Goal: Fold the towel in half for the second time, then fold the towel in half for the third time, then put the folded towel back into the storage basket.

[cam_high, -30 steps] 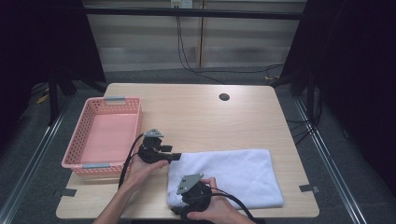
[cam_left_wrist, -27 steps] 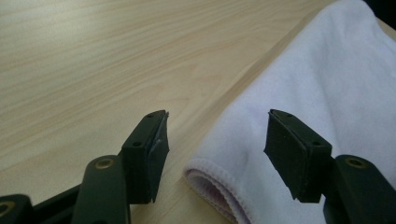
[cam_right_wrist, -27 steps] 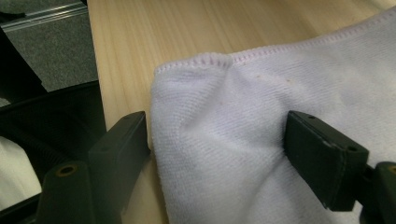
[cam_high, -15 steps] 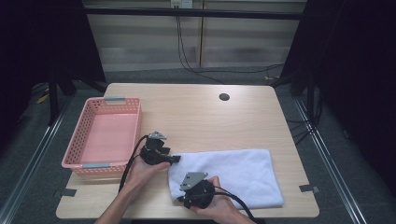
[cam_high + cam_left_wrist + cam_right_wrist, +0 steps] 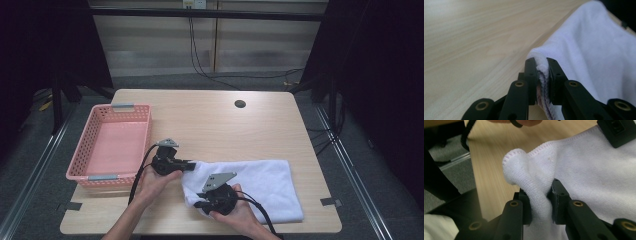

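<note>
The wooden table [image 5: 210, 125] took up most of the high view, its far and middle stretches bare apart from a small dark round hole [image 5: 240, 104] near the far edge. A pink basket [image 5: 95, 165] with latticed walls stood on the table's left part, its long side running toward the person, its near end close to the table's left front edge. The white towel [image 5: 260, 185] lay on the near right part of the table, folded into a long, thick, soft-looking band with a stitched hem; its right end lay flat and came close to the table's right and front edges, while its left end was bunched and lifted off the wood. The left gripper [image 5: 192, 164] sat just right of the basket's near corner, well clear of it, and its jaws, which had just been closing, pinched the far-left corner of the towel; in the left gripper view [image 5: 541, 75] the hem was squeezed tight between the two pads. The right gripper [image 5: 200, 200], nearer the front edge, had likewise just been closing and clamped the near-left corner, which in the right gripper view [image 5: 540, 207] bulged up in a rounded fold above the pads. Open wood lay beyond the towel toward the far edge.
</note>
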Tool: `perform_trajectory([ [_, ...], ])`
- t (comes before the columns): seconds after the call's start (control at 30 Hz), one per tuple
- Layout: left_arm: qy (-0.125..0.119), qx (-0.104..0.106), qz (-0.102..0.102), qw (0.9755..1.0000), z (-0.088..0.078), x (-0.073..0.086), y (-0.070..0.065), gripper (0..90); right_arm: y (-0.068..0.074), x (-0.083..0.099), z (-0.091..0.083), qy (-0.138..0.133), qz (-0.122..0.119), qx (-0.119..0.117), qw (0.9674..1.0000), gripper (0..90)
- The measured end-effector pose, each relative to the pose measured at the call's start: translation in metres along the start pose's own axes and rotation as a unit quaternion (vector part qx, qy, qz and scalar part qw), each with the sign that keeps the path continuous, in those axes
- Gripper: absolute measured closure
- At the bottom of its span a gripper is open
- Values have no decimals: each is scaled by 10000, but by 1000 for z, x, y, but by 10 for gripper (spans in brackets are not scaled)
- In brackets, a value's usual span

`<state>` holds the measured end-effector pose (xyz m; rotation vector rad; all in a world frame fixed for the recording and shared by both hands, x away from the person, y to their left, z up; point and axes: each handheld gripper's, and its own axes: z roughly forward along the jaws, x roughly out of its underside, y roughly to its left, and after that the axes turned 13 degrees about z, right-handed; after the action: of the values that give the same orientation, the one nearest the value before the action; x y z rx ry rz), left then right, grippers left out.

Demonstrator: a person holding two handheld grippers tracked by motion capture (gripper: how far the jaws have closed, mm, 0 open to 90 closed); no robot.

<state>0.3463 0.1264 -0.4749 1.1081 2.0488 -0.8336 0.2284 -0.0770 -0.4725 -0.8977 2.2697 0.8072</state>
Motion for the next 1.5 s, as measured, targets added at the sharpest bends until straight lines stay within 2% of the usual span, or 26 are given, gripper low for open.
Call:
perform_trajectory([
  [0.1,-282,63,-53,9996,-8,-10,-3,801,1,-3,-9,-178,17,-12,9998,745],
  [0.2,-216,-56,61,9997,-12,-19,-6,802,1,-9,-17,-334,102,-82,9994,745],
  [0.27,-332,-19,30,9994,-17,-24,-4,804,1,-13,-20,-418,141,-128,9989,746],
  [0.6,-382,-179,153,9990,-36,-46,-1,806,5,-34,-31,-873,248,-345,9953,747],
  [0.93,-350,-424,263,9981,-62,-54,-3,806,19,-52,-29,-1172,198,-524,9915,750],
  [1.03,-314,-438,382,9978,-66,-61,-6,807,23,-54,-31,-1321,197,-540,9896,749],
  [1.13,-311,-423,490,9974,-61,-68,-12,807,24,-49,-39,-1489,240,-486,9874,750],
  [1.27,-237,-290,648,9972,-44,-81,-23,805,20,-35,-56,-1679,354,-325,9846,750],
  [1.3,-203,-258,728,9968,-33,-88,-30,806,18,-31,-60,-1726,389,-294,9838,750],
  [1.33,-203,-258,728,9968,-33,-88,-30,804,18,-31,-60,-1726,389,-294,9838,750],
  [1.37,-189,-215,787,9965,-22,-93,-35,804,9,-17,-75,-1908,618,-196,9795,750],
  [1.4,-189,-215,787,9965,-22,-93,-35,802,9,-17,-75,-1908,618,-196,9795,750],
  [1.43,-148,-187,812,9964,-13,-95,-38,801,5,-7,-84,-1980,719,-30,9775,748],
  [1.5,-98,-105,809,9966,1,-98,-42,801,3,-2,-88,-2008,767,45,9766,748],
])
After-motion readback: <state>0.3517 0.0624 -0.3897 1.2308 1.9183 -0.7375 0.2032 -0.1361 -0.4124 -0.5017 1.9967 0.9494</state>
